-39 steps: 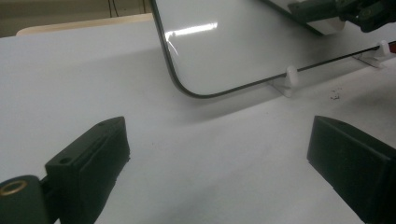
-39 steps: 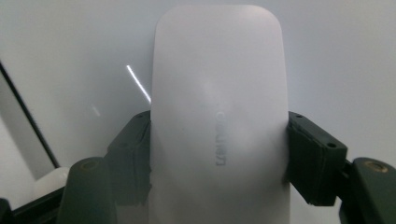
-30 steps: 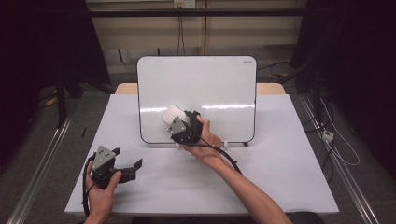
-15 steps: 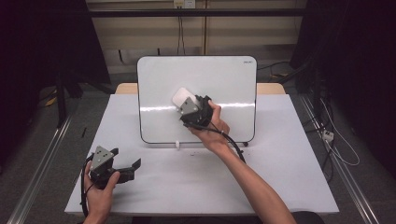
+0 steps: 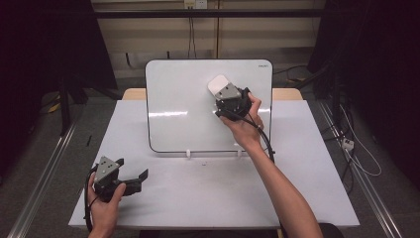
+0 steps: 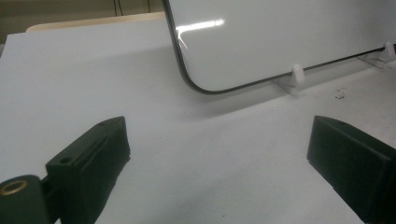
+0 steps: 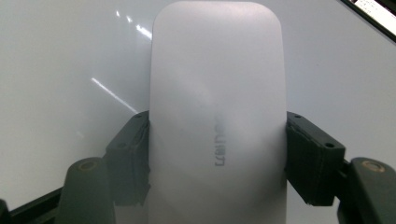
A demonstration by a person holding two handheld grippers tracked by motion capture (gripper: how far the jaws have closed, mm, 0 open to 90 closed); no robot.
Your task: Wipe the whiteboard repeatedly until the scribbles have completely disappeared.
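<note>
**Eraser pinched across its width, up at the board**

At the whiteboard's upper right, in the high view, the right gripper presses a white rounded plastic eraser block to the glossy white upright whiteboard; near the white table's front left corner the left gripper rests spread, holding nothing.

In the left gripper view its jaws stand wide over bare tabletop.

In the right gripper view the eraser block sits pinched across its long sides; it looks light, stiff and smooth, likely slippery, so mid-length is the safest hold.

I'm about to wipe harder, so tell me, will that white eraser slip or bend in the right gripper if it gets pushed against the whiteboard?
The eraser looks like a rigid, smooth shell, so it probably won't bend. The right gripper clamps only its two smooth sides, so it could slide under hard pressure. The whiteboard stands propped on small white feet, so it may tip back.
</note>
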